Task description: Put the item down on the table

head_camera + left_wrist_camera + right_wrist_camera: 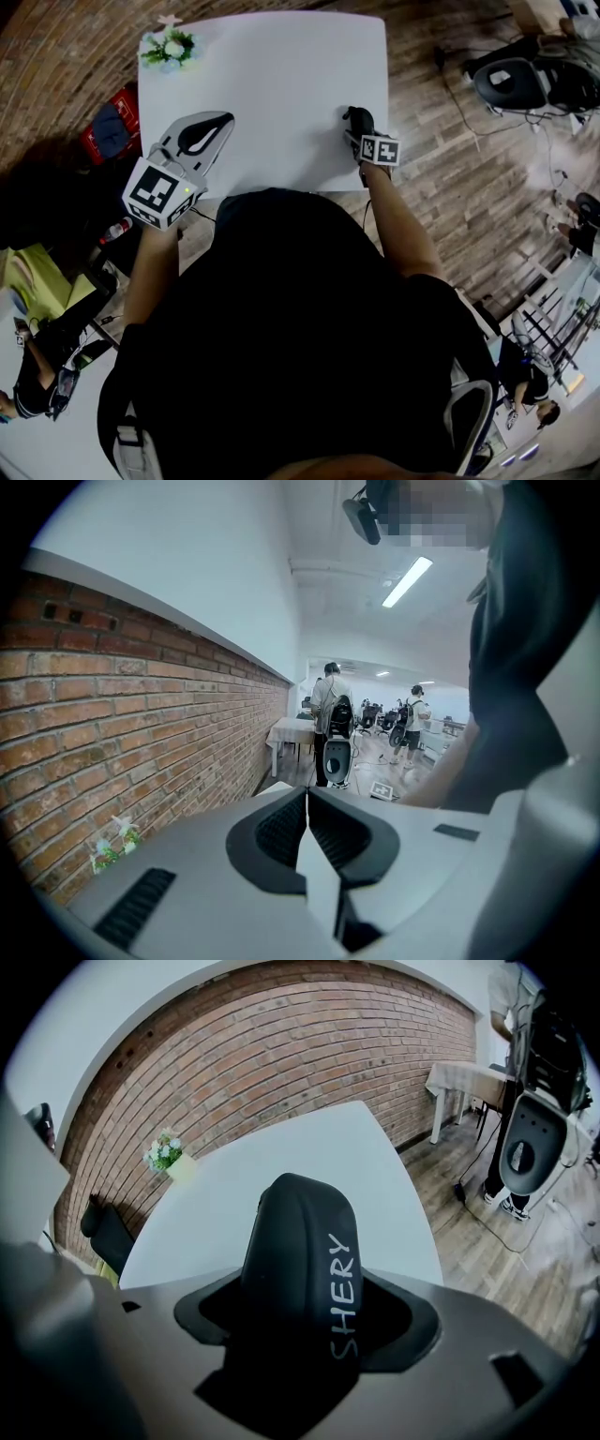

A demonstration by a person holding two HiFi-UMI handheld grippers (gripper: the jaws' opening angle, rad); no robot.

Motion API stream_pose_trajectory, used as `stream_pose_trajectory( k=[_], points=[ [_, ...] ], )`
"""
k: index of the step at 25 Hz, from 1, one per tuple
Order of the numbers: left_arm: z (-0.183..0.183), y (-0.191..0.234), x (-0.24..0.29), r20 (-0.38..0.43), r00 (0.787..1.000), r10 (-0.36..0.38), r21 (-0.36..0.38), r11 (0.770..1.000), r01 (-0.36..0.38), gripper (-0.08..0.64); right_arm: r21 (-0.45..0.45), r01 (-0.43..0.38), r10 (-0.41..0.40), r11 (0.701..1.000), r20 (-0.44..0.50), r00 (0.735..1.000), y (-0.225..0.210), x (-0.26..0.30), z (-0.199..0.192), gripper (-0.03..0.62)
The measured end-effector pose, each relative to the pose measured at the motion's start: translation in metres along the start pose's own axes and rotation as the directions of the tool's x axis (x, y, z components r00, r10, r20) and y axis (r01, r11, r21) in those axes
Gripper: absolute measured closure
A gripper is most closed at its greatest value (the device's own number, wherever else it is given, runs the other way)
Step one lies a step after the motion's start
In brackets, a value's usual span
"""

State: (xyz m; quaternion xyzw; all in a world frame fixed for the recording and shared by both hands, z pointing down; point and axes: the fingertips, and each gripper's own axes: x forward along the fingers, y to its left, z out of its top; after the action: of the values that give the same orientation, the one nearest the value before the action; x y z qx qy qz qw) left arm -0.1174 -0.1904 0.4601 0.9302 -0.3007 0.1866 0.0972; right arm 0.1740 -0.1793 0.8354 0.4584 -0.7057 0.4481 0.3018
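Right claw: the right gripper (361, 131) is pinching the black thing (300, 1241), with one jaw on each side of it.
Black thing: it is dark and smooth with a round end. White letters spell SHERY along its side.
Which way it points: its long side runs straight out from the jaws. The round end sticks out in front, toward the far side of the table (281, 84). The letters run the same way as its long side.
Where it is: over the near right part of the white table, close to the edge. I cannot tell if it touches the top.
Left claw: the left gripper (223, 119) has its jaws pressed together with nothing in them. It is over the near left edge of the table, well apart from the right one.
Far left corner: a little plant (172, 47) with white flowers sits there.
Around the table: a brick wall (281, 1044) and a wood floor (469, 169).
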Motion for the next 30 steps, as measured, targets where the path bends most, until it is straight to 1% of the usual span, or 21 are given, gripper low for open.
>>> stream_pose_trajectory(
  k=[21, 30],
  points=[
    [-0.0027, -0.0024, 0.0031, -0.002, 1.0, -0.005, -0.012, 1.0, 0.005, 0.546, -0.015, 0.033, -0.033, 0.999, -0.001, 0.999, -0.0025, 0.0007, -0.0009, 0.238],
    [-0.0039, -0.0011, 0.001, -0.007, 1.0, -0.001, -0.013, 1.0, 0.001, 0.546, -0.031, 0.046, -0.046, 0.998, -0.016, 0.999, -0.0015, 0.0032, -0.002, 0.238]
  ],
)
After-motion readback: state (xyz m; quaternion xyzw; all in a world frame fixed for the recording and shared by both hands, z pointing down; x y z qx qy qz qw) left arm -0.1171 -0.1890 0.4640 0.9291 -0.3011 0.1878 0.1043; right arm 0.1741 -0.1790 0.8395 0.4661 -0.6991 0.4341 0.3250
